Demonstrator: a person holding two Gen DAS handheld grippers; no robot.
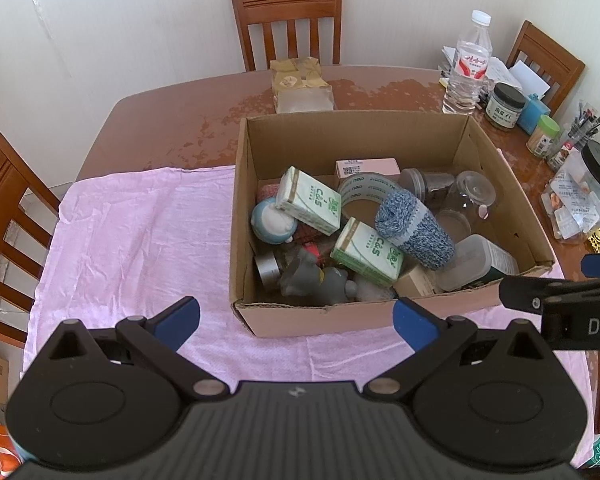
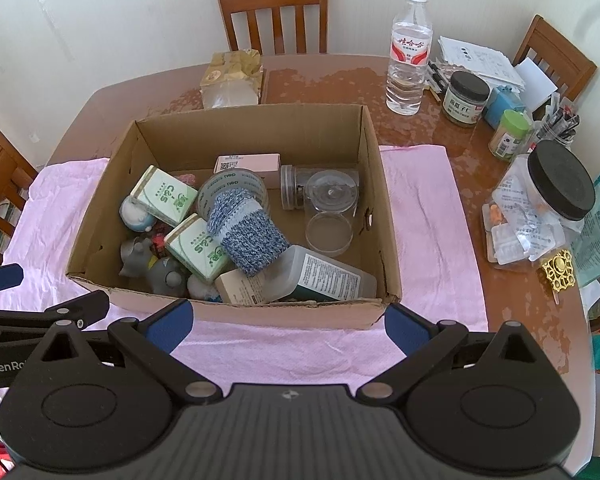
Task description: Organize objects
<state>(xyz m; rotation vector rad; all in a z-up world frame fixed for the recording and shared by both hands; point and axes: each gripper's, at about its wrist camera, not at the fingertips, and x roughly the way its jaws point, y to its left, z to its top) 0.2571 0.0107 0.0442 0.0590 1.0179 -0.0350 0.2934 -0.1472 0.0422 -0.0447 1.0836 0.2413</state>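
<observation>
Left tool gapes empty before the cardboard box on pink cloth

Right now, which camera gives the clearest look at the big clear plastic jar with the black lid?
The right wrist view: the clear plastic jar with the black lid shows whole, with packets inside. In the left wrist view the same jar is cut by the frame's right edge.

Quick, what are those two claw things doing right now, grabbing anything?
Left gripper: open, holding nothing, hovering before the cardboard box.
Right gripper: open, holding nothing, also before the box.
</observation>
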